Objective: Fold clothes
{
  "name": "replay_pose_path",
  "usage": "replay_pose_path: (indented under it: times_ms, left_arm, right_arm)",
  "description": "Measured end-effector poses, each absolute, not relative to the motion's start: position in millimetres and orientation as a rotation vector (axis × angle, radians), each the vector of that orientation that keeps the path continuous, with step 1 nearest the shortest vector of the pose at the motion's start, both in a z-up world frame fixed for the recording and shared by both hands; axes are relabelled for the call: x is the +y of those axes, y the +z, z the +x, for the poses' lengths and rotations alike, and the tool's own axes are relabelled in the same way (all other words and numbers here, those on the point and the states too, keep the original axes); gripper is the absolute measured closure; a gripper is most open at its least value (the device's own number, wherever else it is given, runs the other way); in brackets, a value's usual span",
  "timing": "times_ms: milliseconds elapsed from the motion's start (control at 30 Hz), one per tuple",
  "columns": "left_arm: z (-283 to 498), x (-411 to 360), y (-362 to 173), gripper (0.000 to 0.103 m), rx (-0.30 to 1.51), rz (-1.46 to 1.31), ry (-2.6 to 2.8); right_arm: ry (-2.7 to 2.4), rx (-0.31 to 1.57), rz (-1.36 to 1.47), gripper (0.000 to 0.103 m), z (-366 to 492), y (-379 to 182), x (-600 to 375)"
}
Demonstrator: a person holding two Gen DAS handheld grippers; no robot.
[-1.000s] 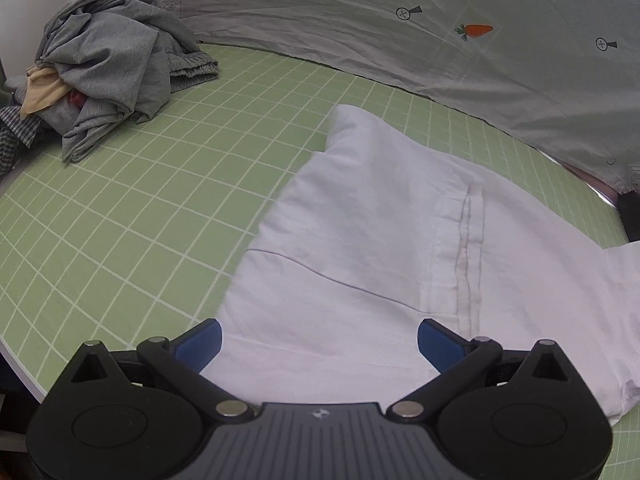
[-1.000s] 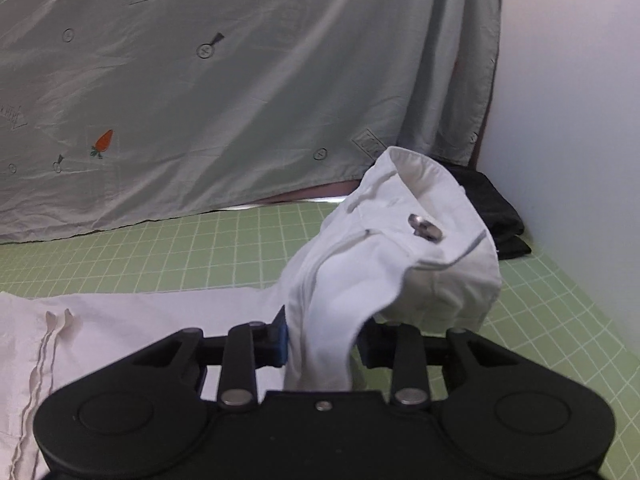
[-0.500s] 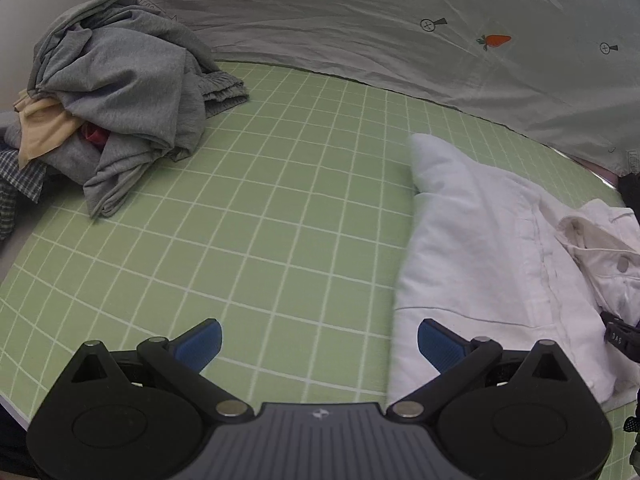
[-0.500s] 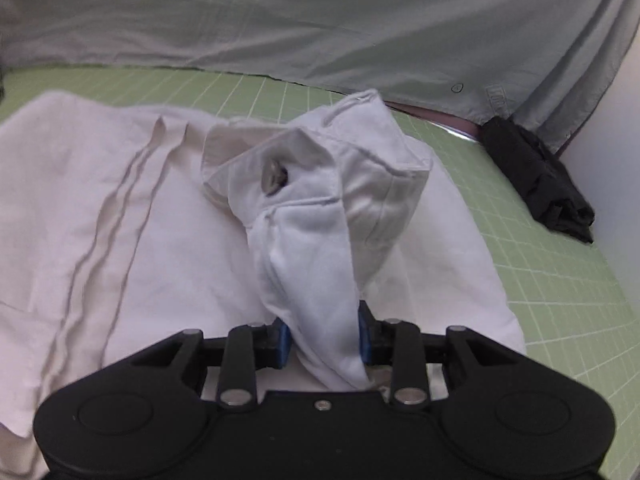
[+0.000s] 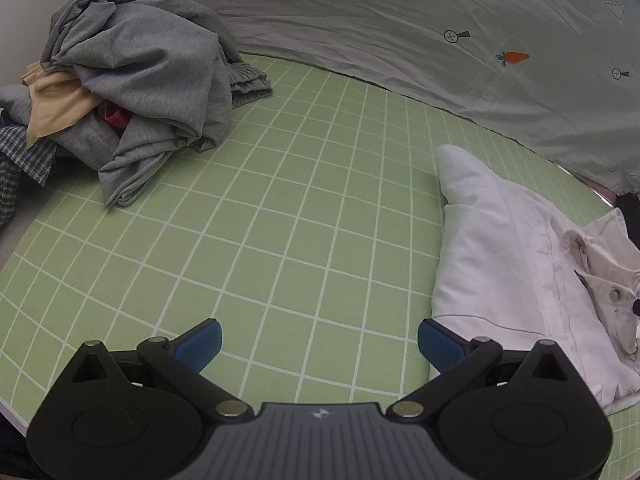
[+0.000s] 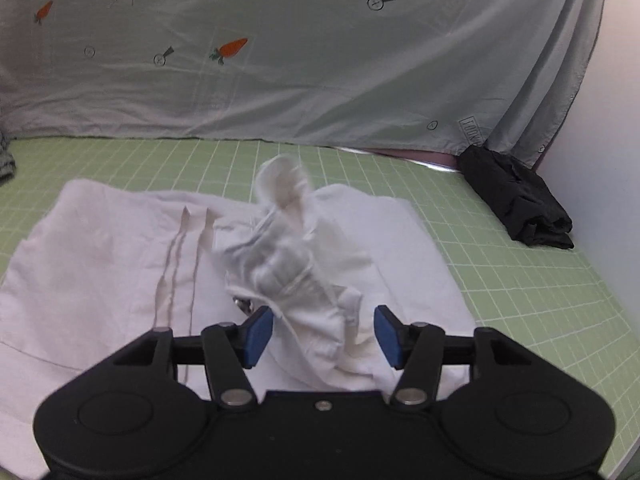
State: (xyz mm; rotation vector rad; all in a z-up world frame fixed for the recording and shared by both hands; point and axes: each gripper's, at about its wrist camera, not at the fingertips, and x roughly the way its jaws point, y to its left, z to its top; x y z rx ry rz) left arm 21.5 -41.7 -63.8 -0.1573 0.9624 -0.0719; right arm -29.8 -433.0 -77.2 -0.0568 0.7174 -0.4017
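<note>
A white buttoned garment (image 6: 100, 264) lies partly folded on the green grid mat (image 6: 520, 280). Its waistband end (image 6: 288, 256) is bunched and motion-blurred, falling onto the garment just in front of my right gripper (image 6: 324, 336). That gripper is open, its blue pads on either side of the cloth and apart from it. In the left wrist view the same garment (image 5: 500, 260) lies at the right. My left gripper (image 5: 318, 344) is open and empty over the bare mat (image 5: 280, 220), left of the garment's edge.
A heap of grey and other unfolded clothes (image 5: 132, 80) sits at the far left of the mat. A folded black garment (image 6: 516, 200) lies at the far right by the white wall. A grey carrot-print sheet (image 6: 280, 40) hangs along the back.
My right gripper carried the waistband end over the garment, then opened and let it go; the cloth is dropping. My left gripper moved left off the garment over the mat.
</note>
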Motion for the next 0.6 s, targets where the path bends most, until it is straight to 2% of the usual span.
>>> replay_pose_path:
  times_ms: [167,300,500,600]
  left_arm:
    - [25.5,-41.2,-65.2,0.0,0.967,-0.151,-0.078]
    - [26.8,-41.1,-68.2,0.0,0.978,-0.141,-0.085]
    - [28.7,-39.8,-67.1,0.0,0.978,-0.125,-0.079]
    - [29.7,-39.8,-67.5,0.0,0.98,-0.129,-0.078]
  right_arm:
    - [-0.544,0.609,0.029,0.045,-30.7,-55.1,-448.2]
    - [-0.573,0.689,0.013,0.043,-11.9,-78.0,-461.3]
    - [-0.513,0.882,-0.002,0.034,8.6,-138.8,-439.0]
    - [-0.529,0.875,-0.036,0.034,8.4,-140.7,-431.7]
